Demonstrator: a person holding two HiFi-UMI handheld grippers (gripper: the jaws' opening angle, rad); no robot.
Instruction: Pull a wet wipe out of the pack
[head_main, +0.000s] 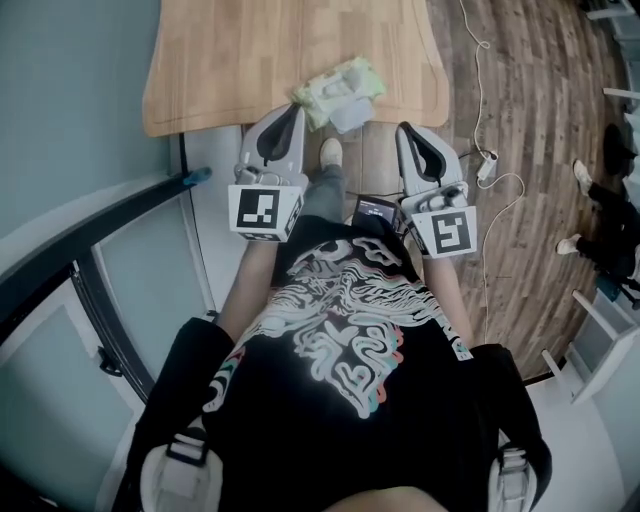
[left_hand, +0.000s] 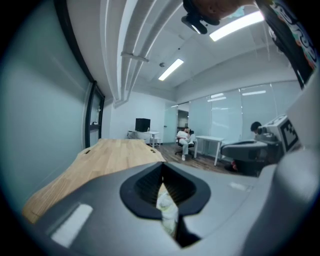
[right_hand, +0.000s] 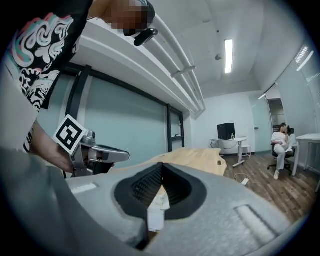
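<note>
Now, left gripper (head_main: 296, 108): jaws pressed together with nothing clamped; tips near the pack's left corner in the head view, contact unclear.
Right gripper (head_main: 404, 127): jaws together as well, empty; tips to the lower right of the pack and apart from it.
Wet wipe pack (head_main: 340, 88): pale green with a white lid, lying tilted at the near edge of the wooden table (head_main: 220, 70), upper centre of the head view.
Gripper views: the pack shows beyond each closed pair of jaws.
</note>
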